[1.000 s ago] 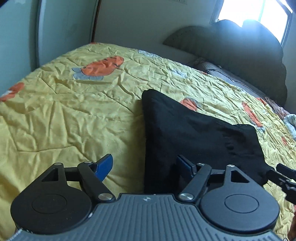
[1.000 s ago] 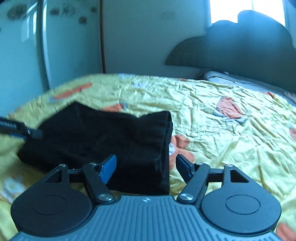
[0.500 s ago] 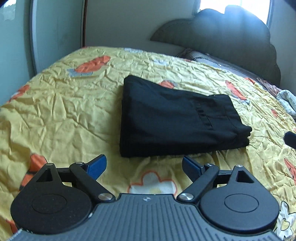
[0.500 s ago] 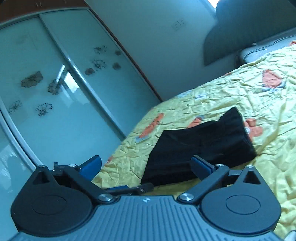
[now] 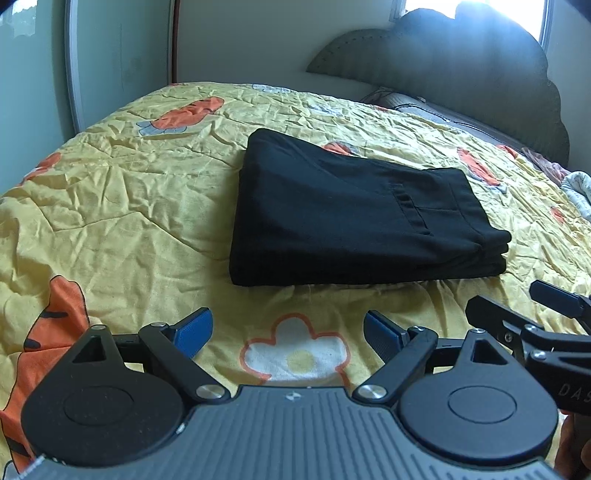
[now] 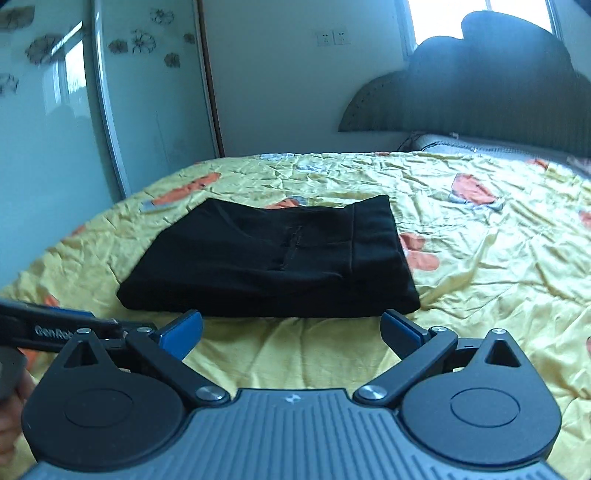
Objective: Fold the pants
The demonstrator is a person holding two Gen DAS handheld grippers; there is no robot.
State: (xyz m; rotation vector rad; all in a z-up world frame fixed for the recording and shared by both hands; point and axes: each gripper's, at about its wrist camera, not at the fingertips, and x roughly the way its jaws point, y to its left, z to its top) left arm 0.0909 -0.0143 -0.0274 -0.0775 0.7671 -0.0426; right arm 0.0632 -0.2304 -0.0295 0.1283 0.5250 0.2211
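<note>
On bed (image 5: 122, 206): pants (image 5: 343, 218) folded flat. Left gripper (image 5: 288, 330) wide open, empty, short of pants; right gripper (image 6: 291, 328) likewise, touching nothing.

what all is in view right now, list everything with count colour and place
pants: one, black, folded into a flat rectangle, lying on the bed in front of both grippers
bedspread: one, yellow with orange and white prints, wrinkled, covering the bed
headboard: one, dark, scalloped top, at the far end of the bed under the window
pillow: one, grey, against the headboard
wardrobe doors: pale glass with flower prints, left of the bed
wall sockets: two, white, on the far wall
window: one, bright, behind the headboard
left gripper: one, black with blue pads, open, short of the pants
right gripper: one, black with blue pads, open, short of the pants
</note>
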